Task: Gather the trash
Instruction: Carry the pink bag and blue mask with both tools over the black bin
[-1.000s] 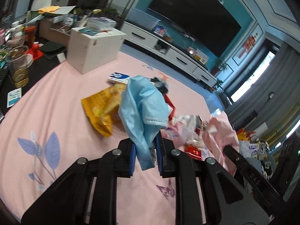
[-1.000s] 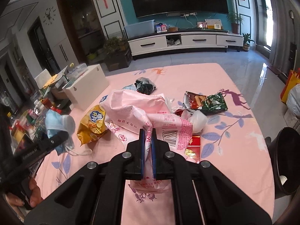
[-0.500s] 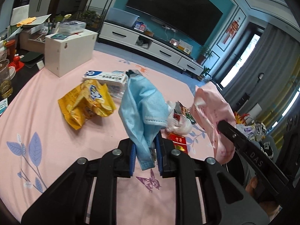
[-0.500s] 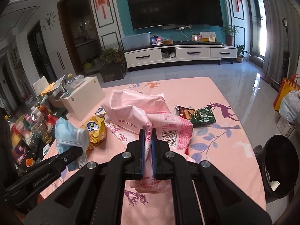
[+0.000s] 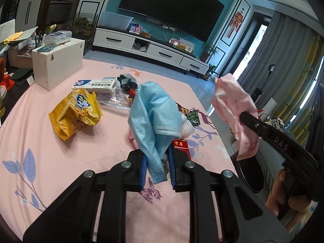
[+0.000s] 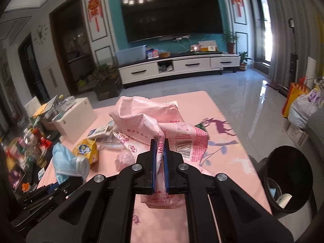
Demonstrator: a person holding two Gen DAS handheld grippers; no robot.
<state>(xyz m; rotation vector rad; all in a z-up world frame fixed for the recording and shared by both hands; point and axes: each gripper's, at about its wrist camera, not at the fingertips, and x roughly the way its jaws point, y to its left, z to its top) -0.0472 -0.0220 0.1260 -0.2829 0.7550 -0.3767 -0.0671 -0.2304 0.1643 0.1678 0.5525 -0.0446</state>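
We take the black trash bin (image 6: 287, 178) as our landmark; it stands just off the counter's (image 6: 232, 158) right edge, with some white and blue scrap already inside.

Largest is the pink plastic wrapper (image 6: 162, 125), a big crumpled film bag. Our right tool (image 6: 159, 143) is pressed together on a gathered fold of it, and the bag hangs above the counter, left of the bin. We judge it very light, limp and a little slick, so a bunched fold is the sensible place to pinch.

Next, the blue face mask (image 5: 154, 117), farther left from the bin. Our left tool (image 5: 156, 162) pinches its lower folded edge. It looks soft, floppy and grippy.

The yellow chip bag (image 5: 75, 113) and the red cigarette pack (image 5: 181, 144) lie on the counter, uncollected: crinkly film and a stiff little box.
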